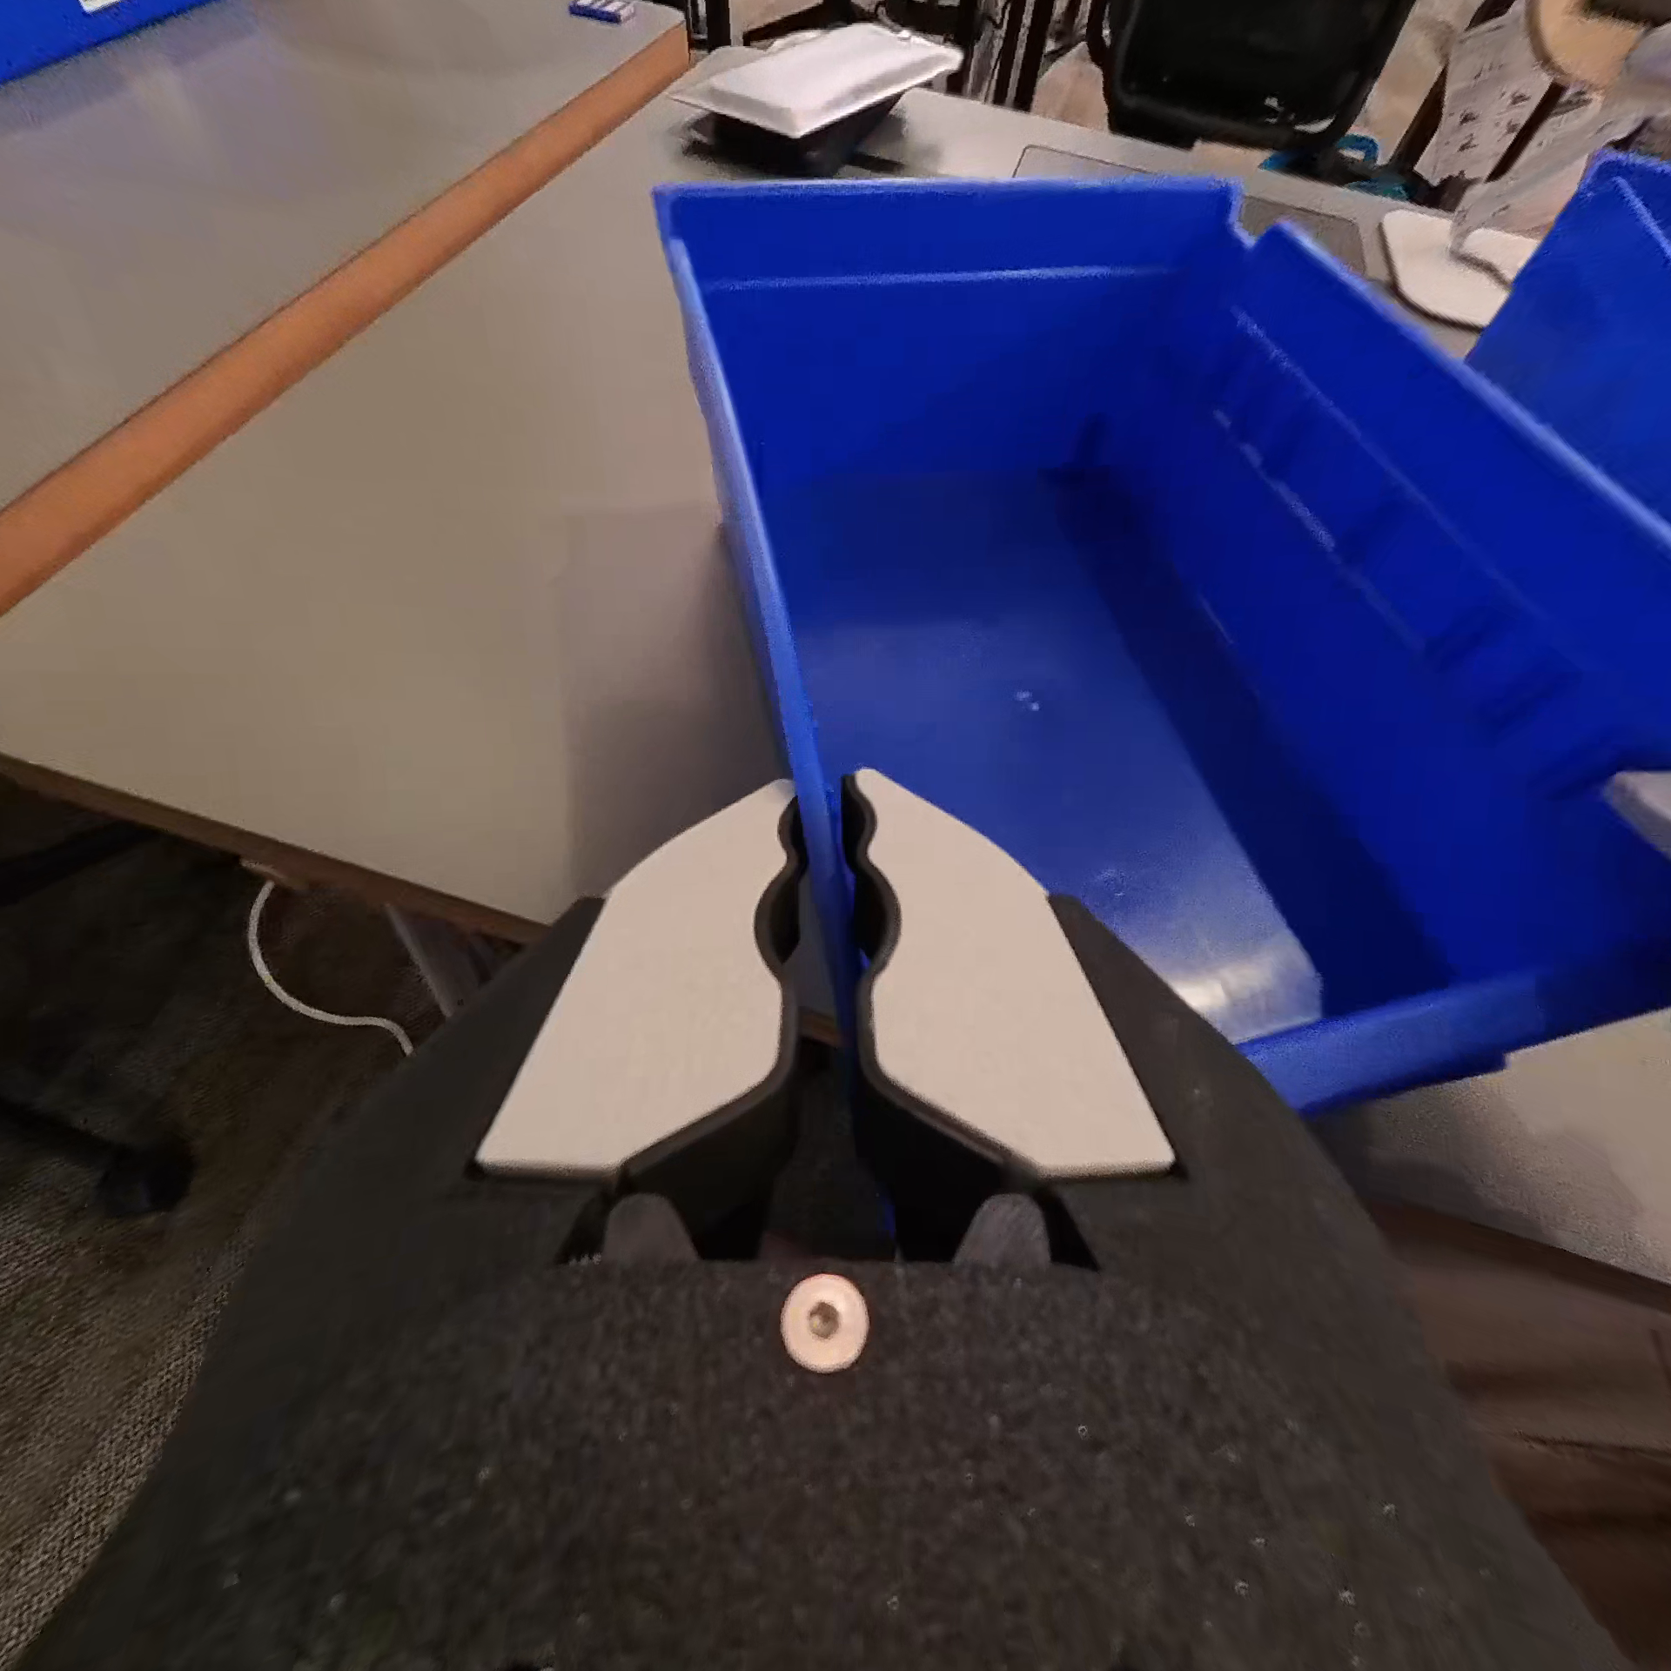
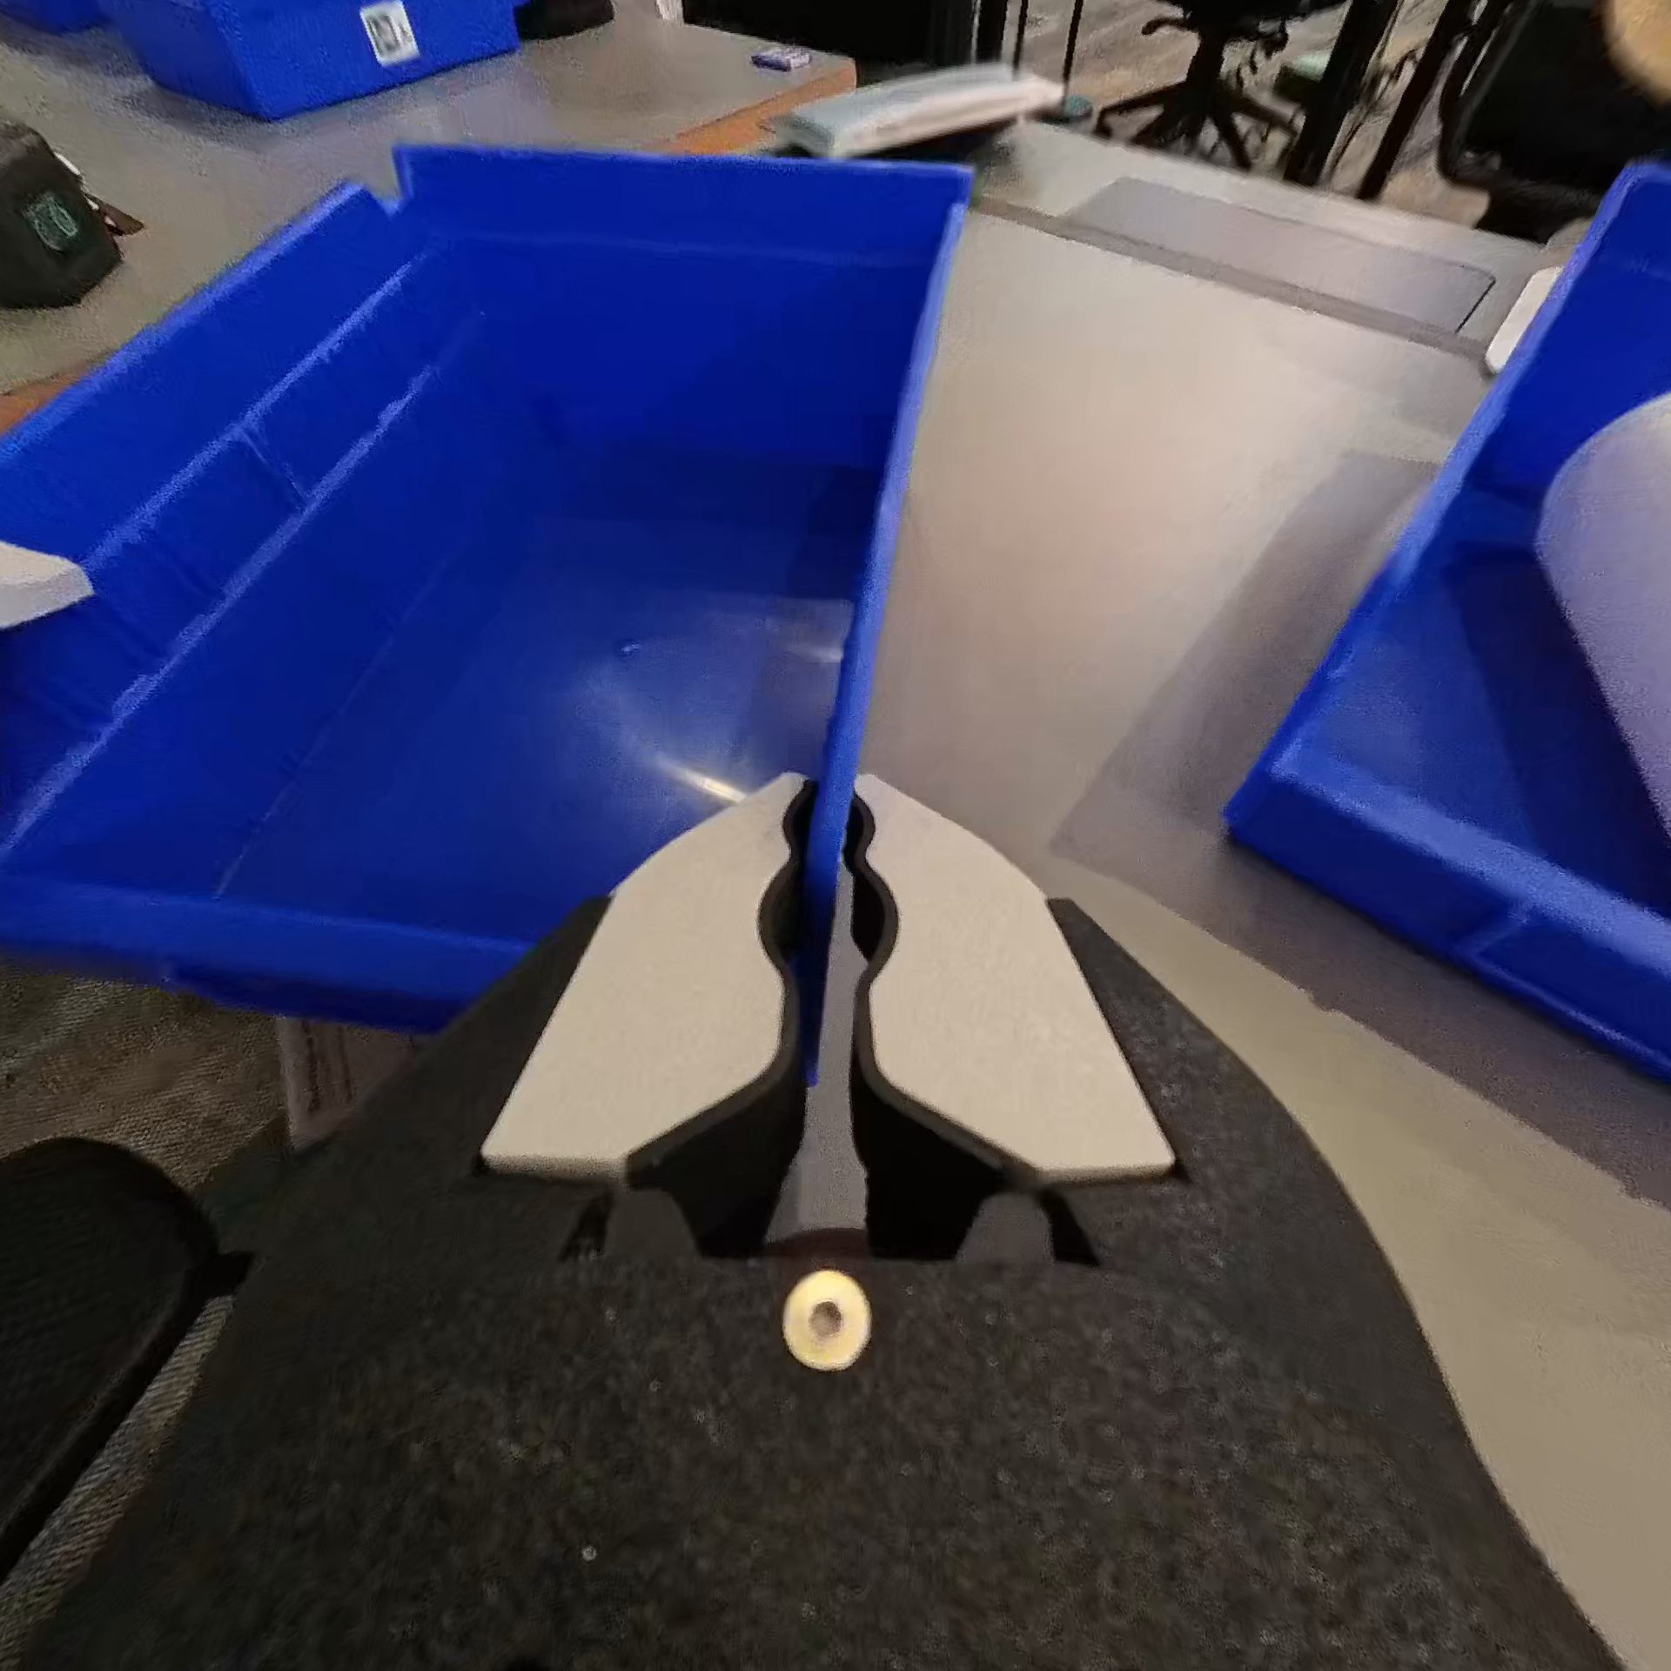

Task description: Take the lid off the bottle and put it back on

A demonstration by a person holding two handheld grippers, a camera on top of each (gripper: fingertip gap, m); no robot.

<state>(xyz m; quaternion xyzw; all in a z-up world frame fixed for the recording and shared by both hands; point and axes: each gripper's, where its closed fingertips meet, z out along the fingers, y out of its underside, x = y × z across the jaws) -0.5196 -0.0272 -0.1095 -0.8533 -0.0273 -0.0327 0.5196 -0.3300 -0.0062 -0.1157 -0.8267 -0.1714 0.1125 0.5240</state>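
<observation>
Blue bin [image 1: 1040, 633], walls clamped by both grippers' fingers [image 1: 687, 949]

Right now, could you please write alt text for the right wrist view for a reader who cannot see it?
The right gripper's jaws are closed on the right-hand wall of an empty blue bin over a grey table. A second blue bin sits to the right, with a pale rounded object inside.

Grey desks [image 1: 362, 588], wood edging; dark carpet [image 1: 90, 1266]; black chairs [image 1: 1248, 63] behind.
</observation>
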